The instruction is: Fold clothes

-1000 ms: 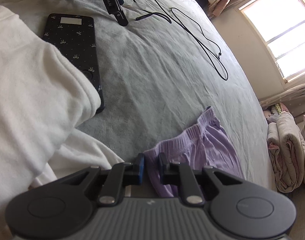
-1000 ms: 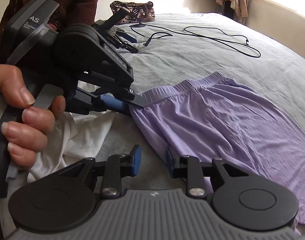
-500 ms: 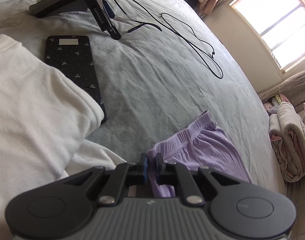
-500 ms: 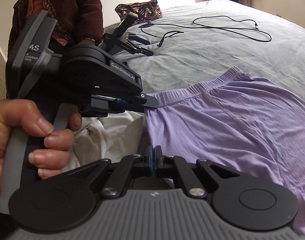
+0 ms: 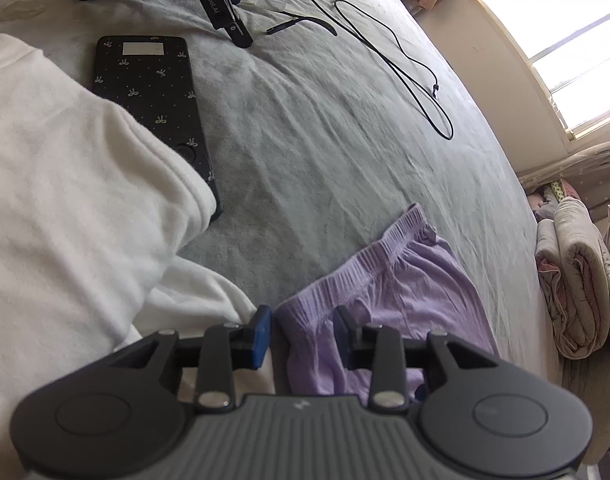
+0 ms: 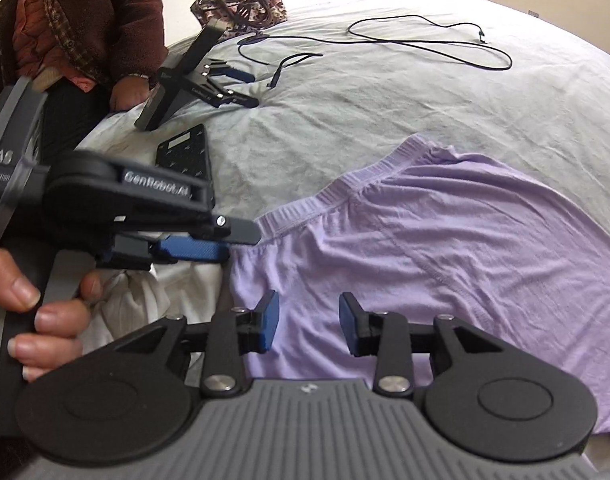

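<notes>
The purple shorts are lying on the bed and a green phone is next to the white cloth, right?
Not quite: the phone is black with small white bows, as the left wrist view shows. The purple shorts do lie on the bed, and the phone is beside the white cloth.

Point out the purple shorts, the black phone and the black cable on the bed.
purple shorts (image 6: 445,248), right wrist view, middle of the fabric.
black phone (image 5: 153,92), left wrist view, patterned back.
black cable (image 5: 409,68), left wrist view, long loop.
</notes>
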A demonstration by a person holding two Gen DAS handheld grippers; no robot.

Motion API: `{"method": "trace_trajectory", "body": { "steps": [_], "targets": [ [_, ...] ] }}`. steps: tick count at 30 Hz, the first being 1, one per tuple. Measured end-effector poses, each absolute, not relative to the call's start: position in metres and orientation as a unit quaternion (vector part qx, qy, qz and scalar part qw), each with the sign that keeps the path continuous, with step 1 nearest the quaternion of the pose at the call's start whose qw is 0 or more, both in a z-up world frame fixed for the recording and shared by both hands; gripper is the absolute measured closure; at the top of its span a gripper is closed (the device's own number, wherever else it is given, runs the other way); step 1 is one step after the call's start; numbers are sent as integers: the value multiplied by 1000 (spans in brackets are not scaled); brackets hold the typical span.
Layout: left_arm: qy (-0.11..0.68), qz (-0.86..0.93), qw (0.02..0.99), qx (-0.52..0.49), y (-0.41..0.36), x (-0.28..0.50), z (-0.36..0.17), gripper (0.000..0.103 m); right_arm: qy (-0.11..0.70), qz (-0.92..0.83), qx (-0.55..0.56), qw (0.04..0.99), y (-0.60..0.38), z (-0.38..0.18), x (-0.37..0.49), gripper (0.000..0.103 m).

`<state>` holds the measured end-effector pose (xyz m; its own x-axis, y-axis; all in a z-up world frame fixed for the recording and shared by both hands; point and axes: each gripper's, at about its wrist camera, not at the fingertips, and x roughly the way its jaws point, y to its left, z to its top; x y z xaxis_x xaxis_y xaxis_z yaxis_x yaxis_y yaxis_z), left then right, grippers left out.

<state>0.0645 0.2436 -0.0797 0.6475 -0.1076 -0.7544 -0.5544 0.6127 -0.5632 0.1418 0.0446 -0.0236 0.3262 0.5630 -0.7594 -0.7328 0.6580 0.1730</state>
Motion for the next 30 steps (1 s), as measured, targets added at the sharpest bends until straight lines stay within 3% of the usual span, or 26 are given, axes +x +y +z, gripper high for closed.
{"method": "trace_trajectory", "body": {
  "steps": [7, 20, 25, 26, 30],
  "targets": [
    [405, 147, 812, -394, 241, 69, -82, 76, 415, 366, -74, 829, 71, -14, 217, 65],
    [414, 142, 815, -379, 239, 72, -82, 76, 420, 363, -172, 813, 101, -57, 293, 66],
    [419, 144, 820, -362, 236, 73, -81, 79, 417, 373, -162, 813, 102, -64, 294, 86],
    [419, 145, 821, -360, 236, 72, -80, 79, 413, 373, -161, 815, 103, -62, 294, 95],
    [416, 148, 823, -357, 235, 71, -80, 81, 394, 375, -158, 824, 105, -53, 295, 99]
  ]
}}
